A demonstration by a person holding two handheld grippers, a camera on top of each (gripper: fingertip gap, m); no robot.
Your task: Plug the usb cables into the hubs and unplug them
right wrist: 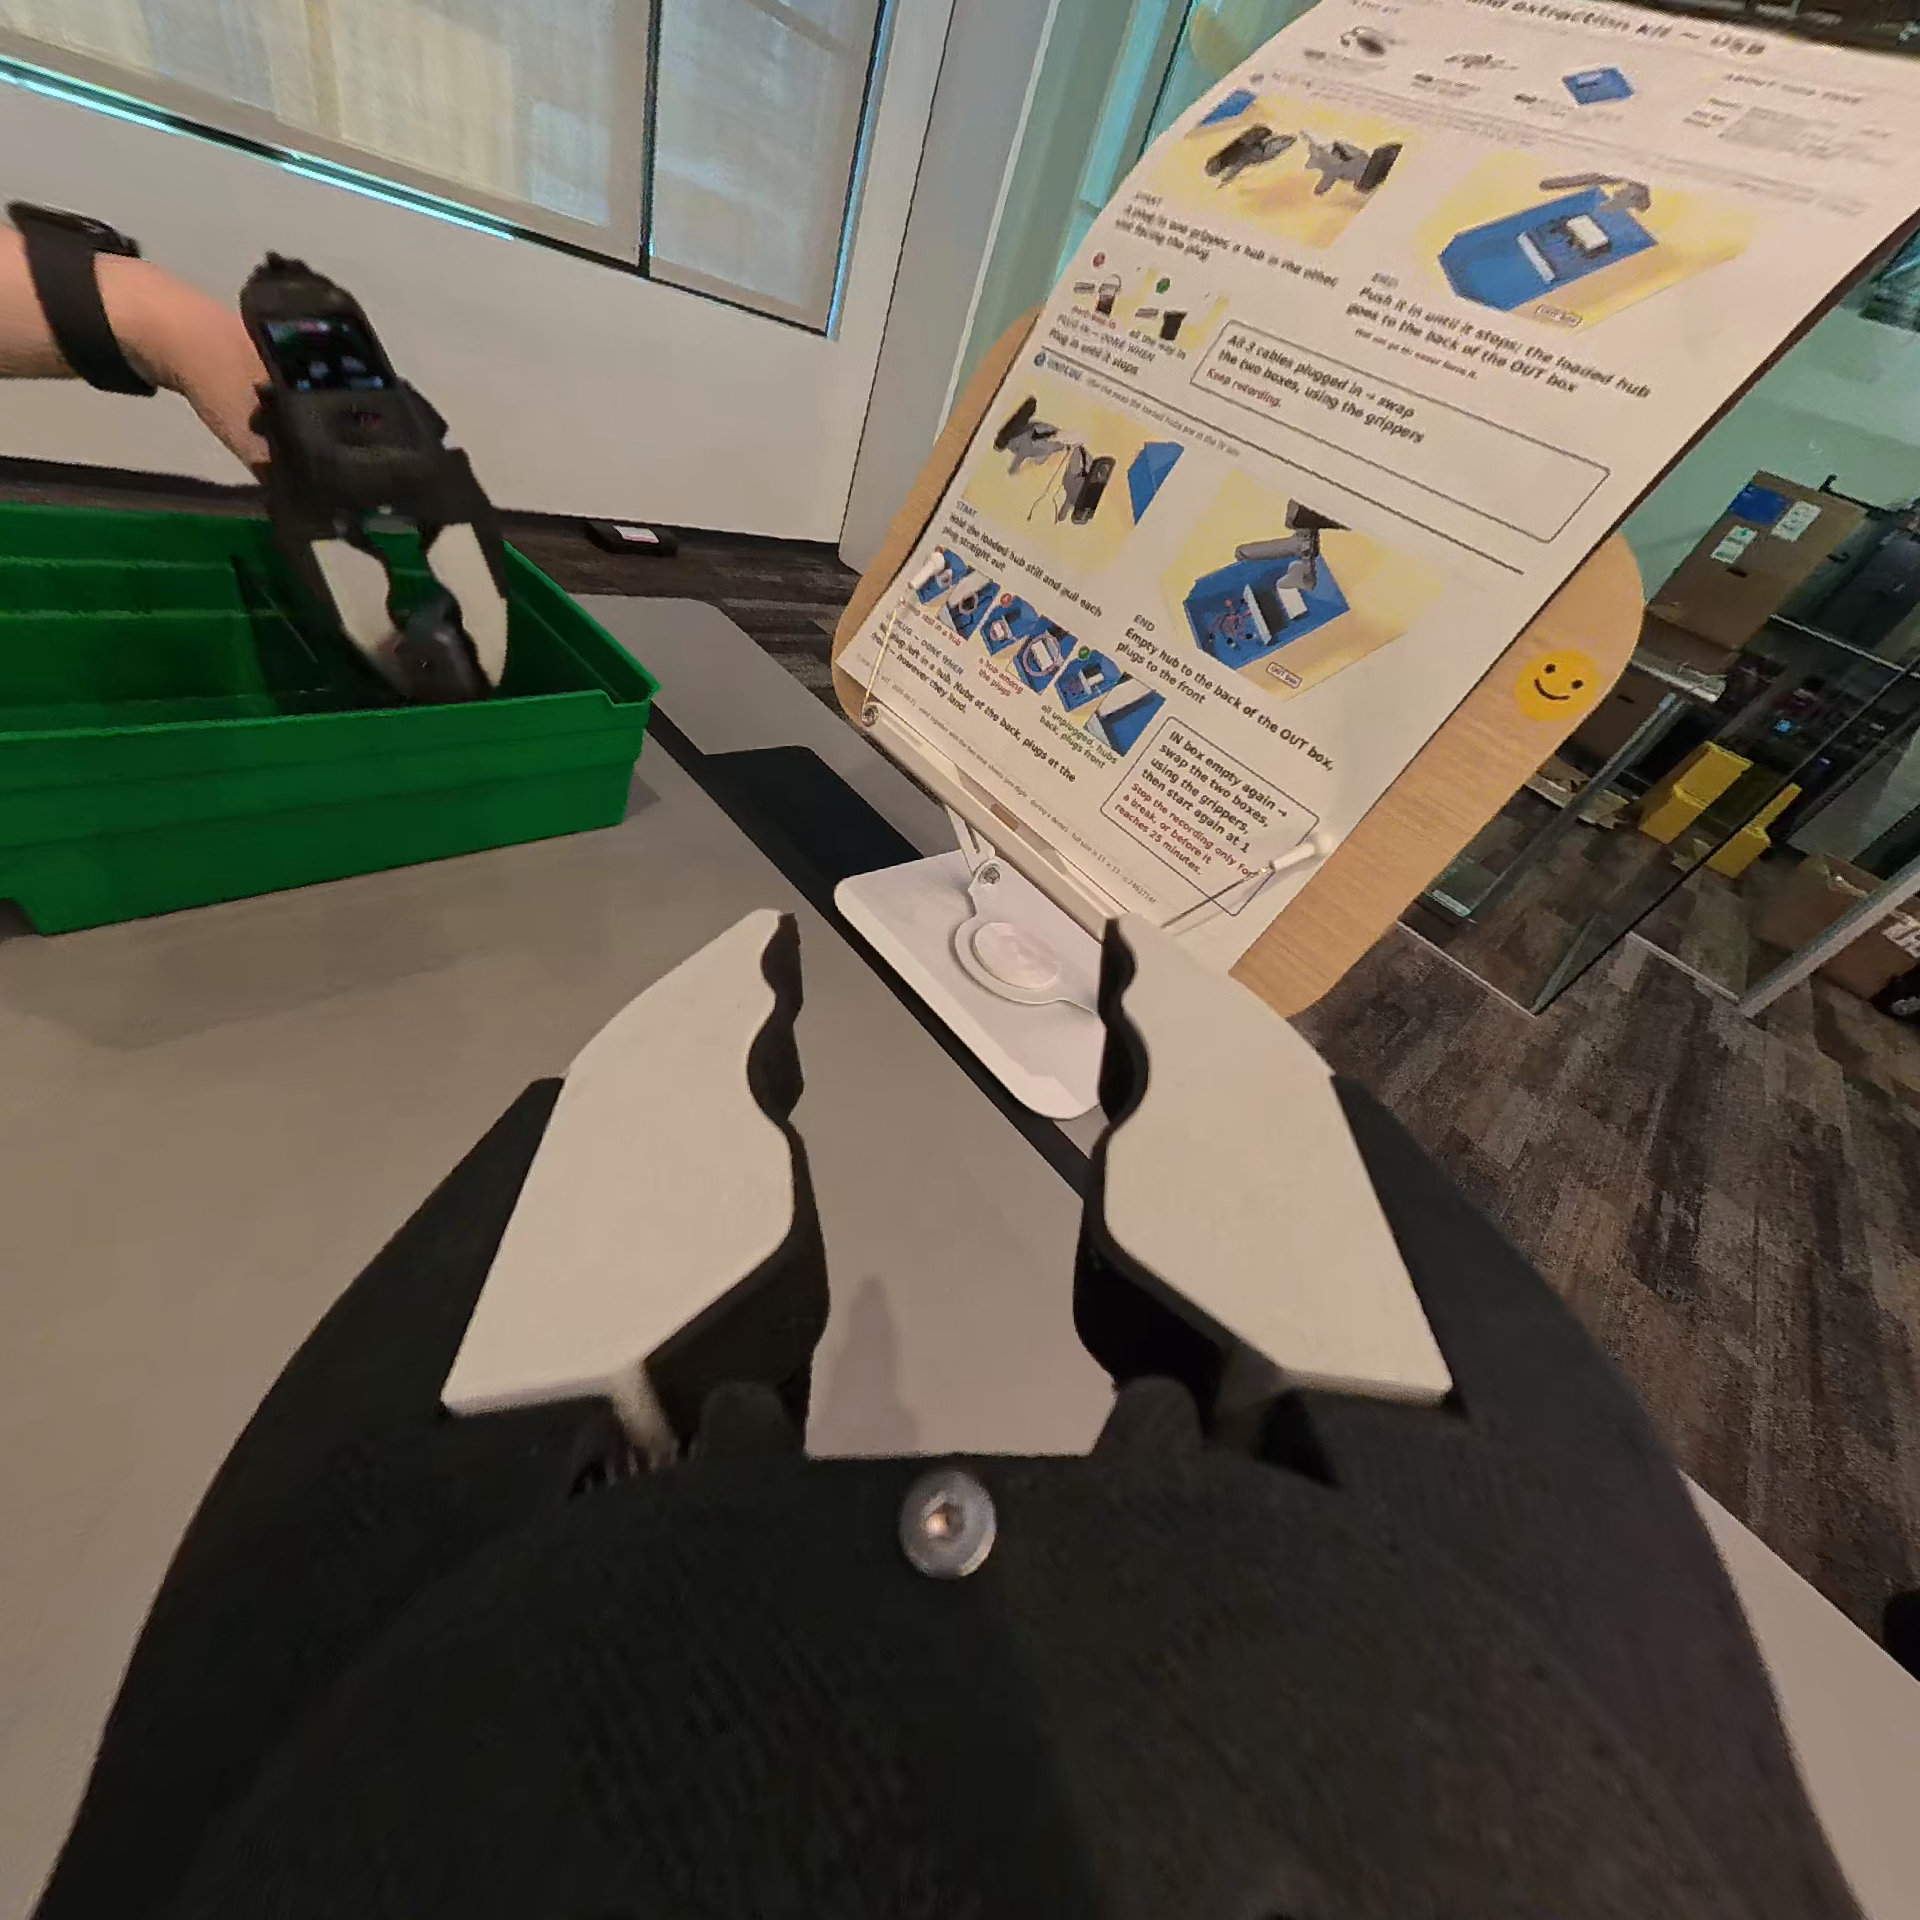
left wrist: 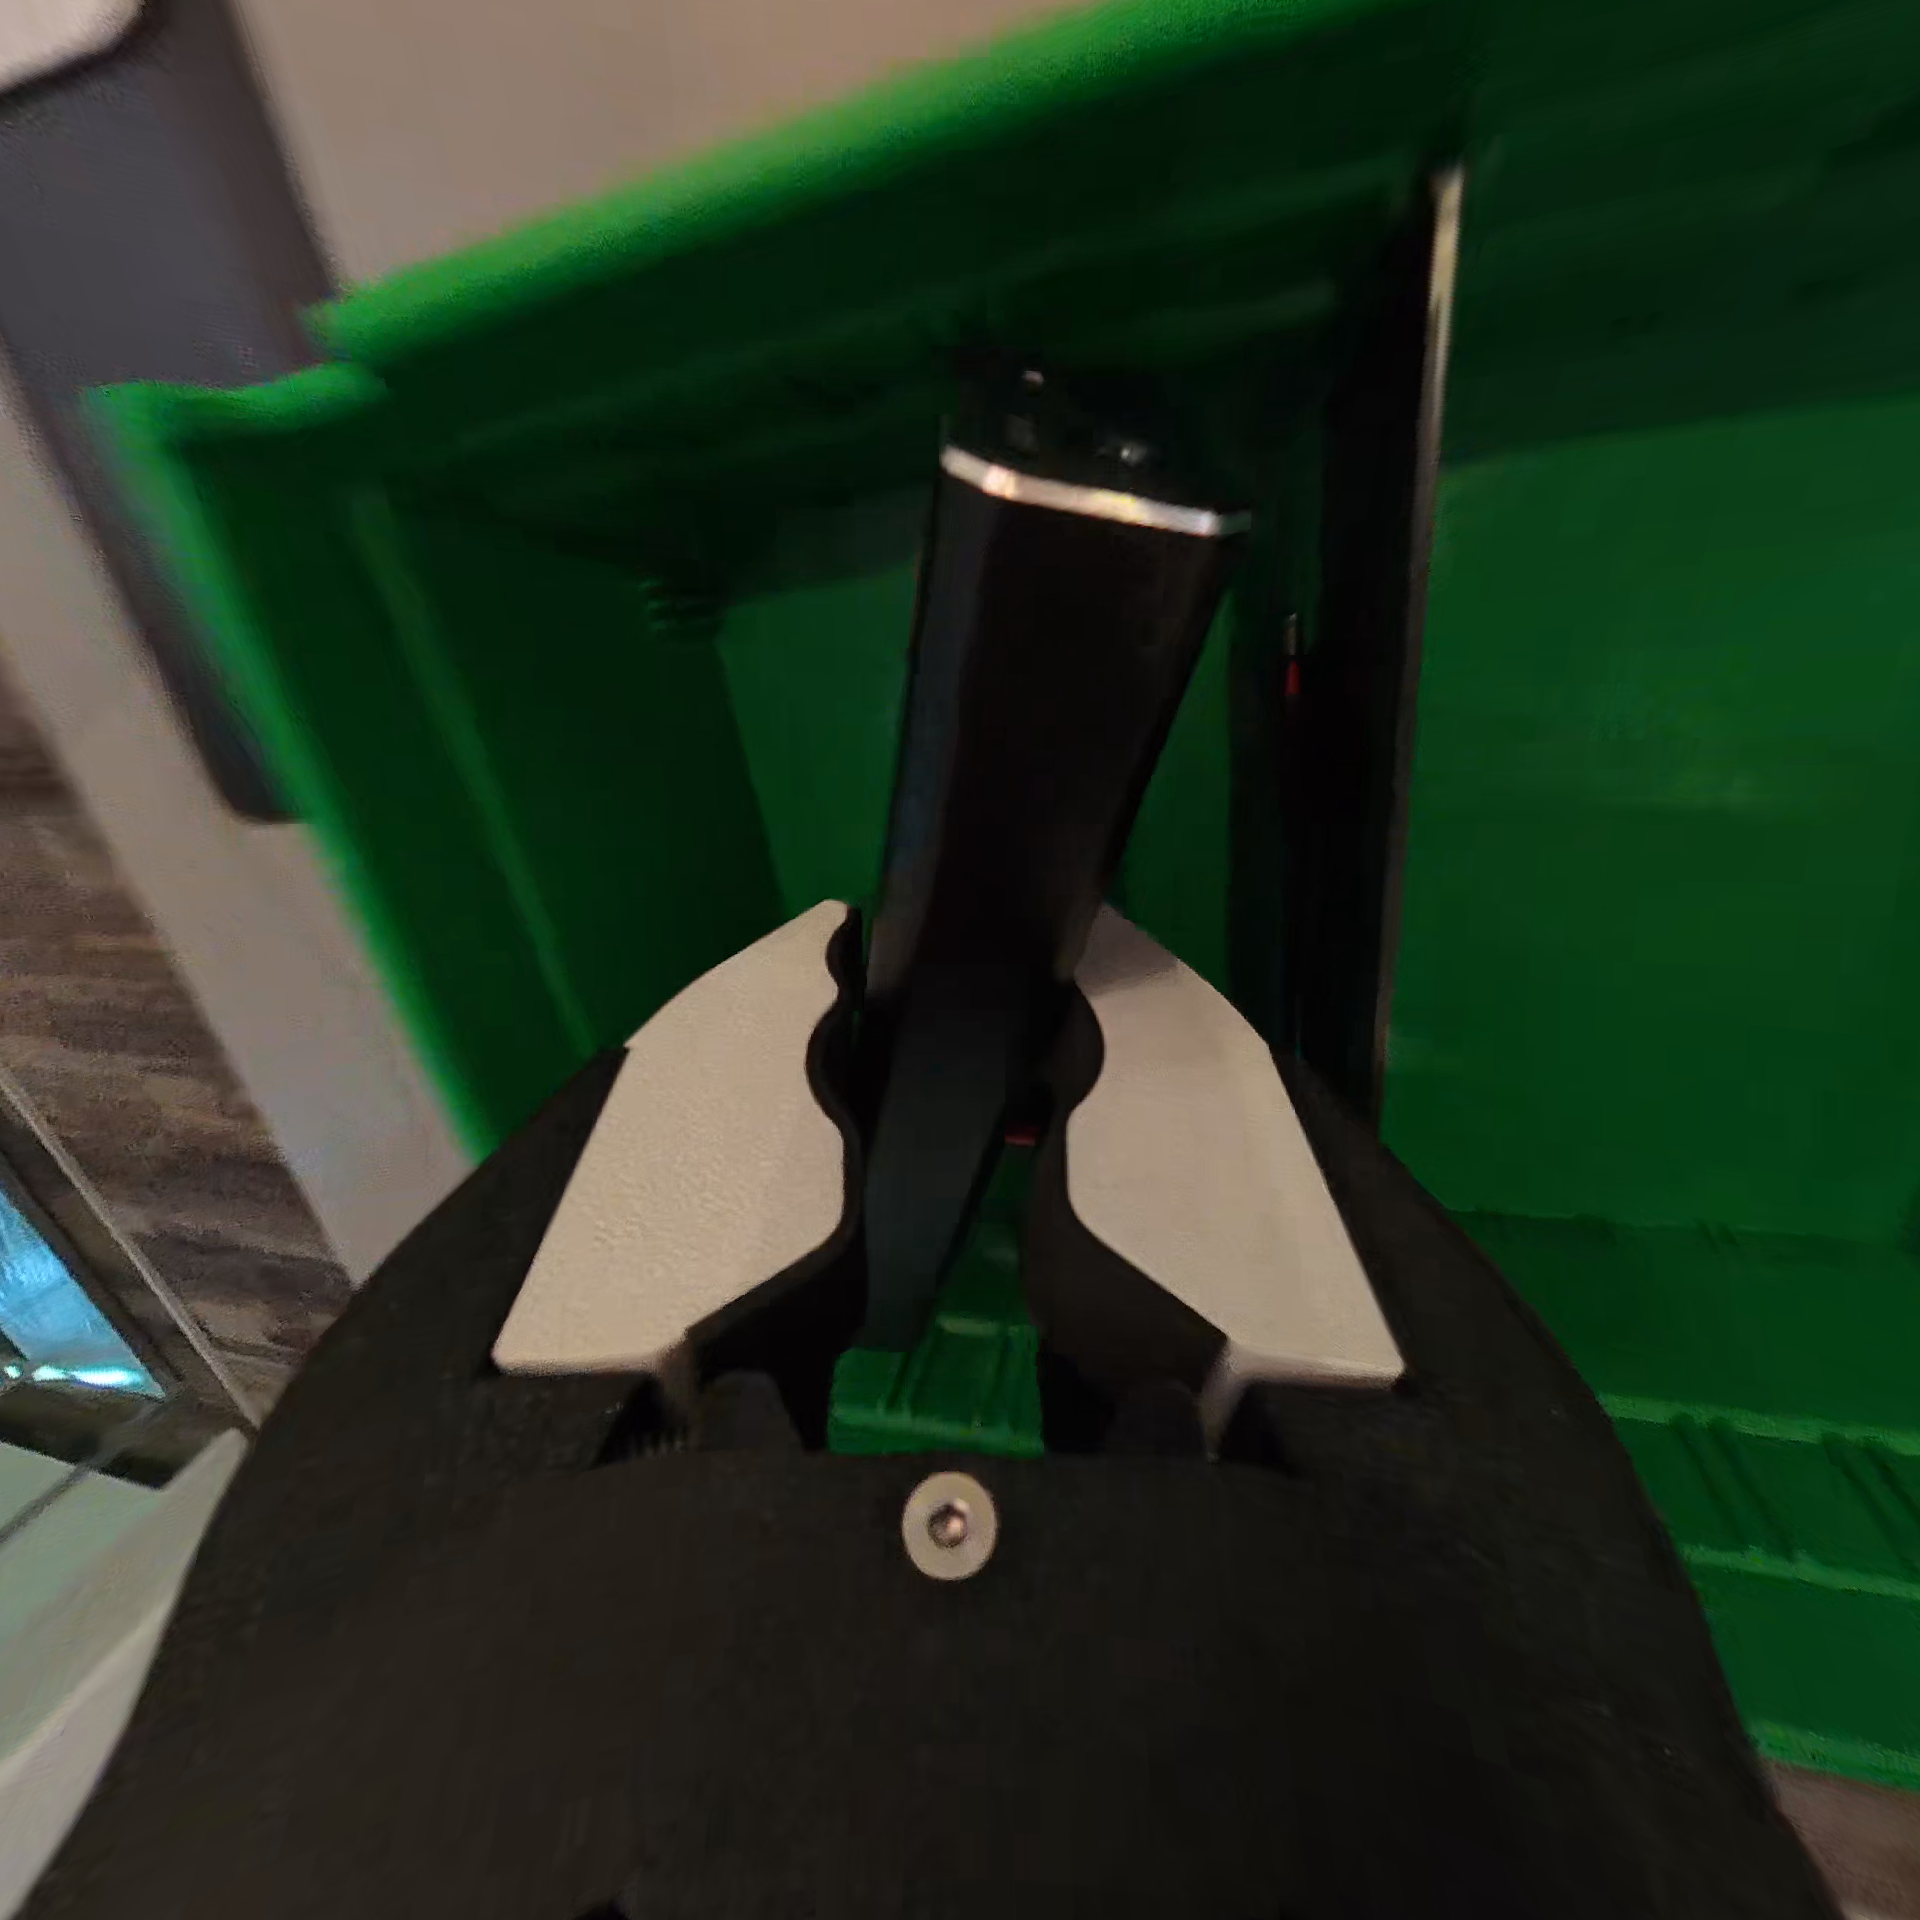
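My left gripper (left wrist: 971, 925) is shut on a black USB hub (left wrist: 1039, 707) with a silver band at its far end, and holds it inside the green bin (left wrist: 1662, 831). In the right wrist view the left gripper (right wrist: 431, 644) reaches down into the right end of the green bin (right wrist: 312, 790), with the dark hub (right wrist: 436, 649) between its white fingers. My right gripper (right wrist: 951, 935) is open and empty above the grey table (right wrist: 260, 1091). No USB cable shows clearly.
A black divider (left wrist: 1351, 623) stands in the bin right of the hub. An instruction sheet on a white stand (right wrist: 1247, 468) rises at the table's far edge ahead of my right gripper. A person's wrist with a black band (right wrist: 83, 301) holds the left gripper.
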